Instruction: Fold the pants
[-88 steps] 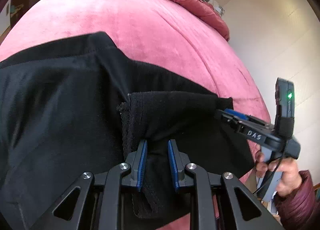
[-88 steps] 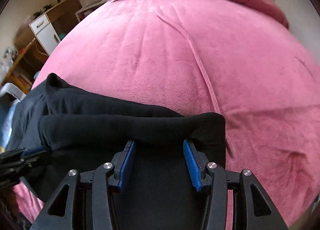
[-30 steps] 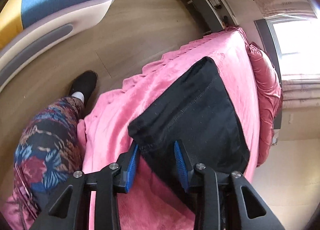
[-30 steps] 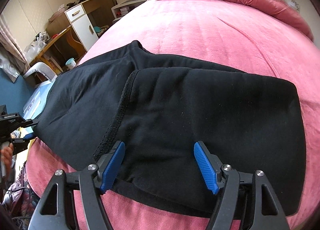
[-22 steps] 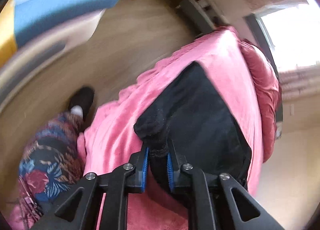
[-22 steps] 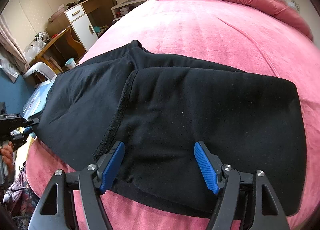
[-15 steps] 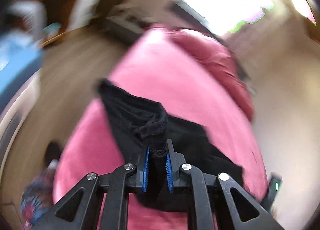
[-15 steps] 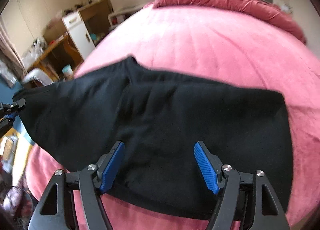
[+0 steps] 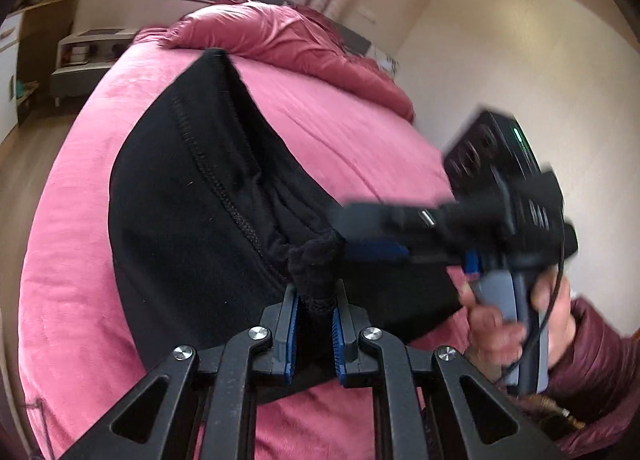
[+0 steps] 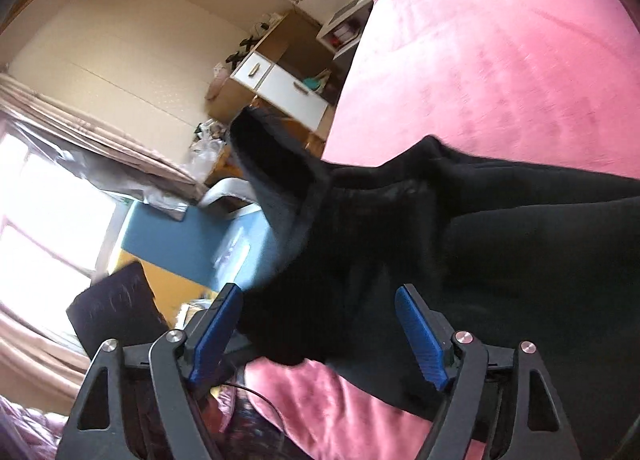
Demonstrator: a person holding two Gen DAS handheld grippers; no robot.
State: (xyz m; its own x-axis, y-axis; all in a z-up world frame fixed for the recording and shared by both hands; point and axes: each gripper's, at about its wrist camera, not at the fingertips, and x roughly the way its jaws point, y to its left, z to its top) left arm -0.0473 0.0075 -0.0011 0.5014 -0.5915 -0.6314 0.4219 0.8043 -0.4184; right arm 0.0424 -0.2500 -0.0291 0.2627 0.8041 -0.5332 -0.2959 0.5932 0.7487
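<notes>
Black pants lie on a pink bed, partly folded, with a stitched seam running down the cloth. My left gripper is shut on a bunched edge of the pants and holds it raised above the bed. Just beyond that bunch, my right gripper comes in from the right, held by a hand. In the right wrist view the right gripper stands wide with its jaws opening. The pants lie between and beyond the blue pads, which do not press on them. A raised flap sticks up at the left.
A pink duvet is heaped at the head of the bed. Beside the bed stand a white-drawered cabinet, a blue mat and a dark cushion. A cream wall rises at the right.
The left gripper shut on the pants' edge, lifted it and swung it across the bed toward the right gripper while rolling. The right gripper turned left, and its jaws spread a little wider.
</notes>
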